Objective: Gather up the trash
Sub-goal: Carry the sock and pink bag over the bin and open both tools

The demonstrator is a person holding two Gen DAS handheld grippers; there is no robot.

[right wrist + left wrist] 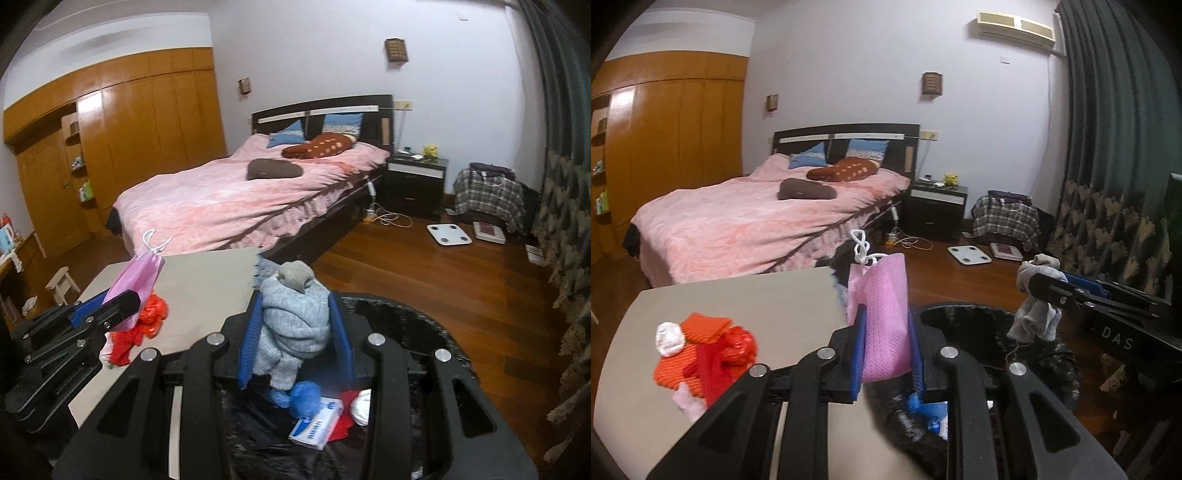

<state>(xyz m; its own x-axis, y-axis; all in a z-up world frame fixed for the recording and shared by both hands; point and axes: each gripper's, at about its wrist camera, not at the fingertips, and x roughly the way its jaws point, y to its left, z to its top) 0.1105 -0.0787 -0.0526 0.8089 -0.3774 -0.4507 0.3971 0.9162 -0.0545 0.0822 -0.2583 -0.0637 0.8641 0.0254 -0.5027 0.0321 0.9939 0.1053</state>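
- The left gripper [886, 347] is clamped on a pink bag [881, 314], which stands up between its jaws with white cords [861, 246] loose on top; it sits over the bench's right edge, beside the bin [997, 332].
- The right gripper [295, 332] is closed on a grey sock [295, 325], held above the bin's near rim.
- Risk: the bag is not clearly over the bin mouth, so letting go here could drop it on the bench edge or the floor.
- Risk: the sock's tail hangs low and soft; it may snag a jaw or drape over the rim rather than fall in.
- Risk: the two grippers are near each other, and the loose cords could catch the other one.
- The bin, lined in black, already holds a blue ball [304, 398], a white box [316, 424] and red scraps.
- More trash [701, 354], red, orange and white, lies near the bench's [757, 295] front left corner.
- Beyond: a pink bed [757, 214], wooden wardrobe [683, 140], nightstand [938, 210], wood floor, dark curtain [1108, 147].
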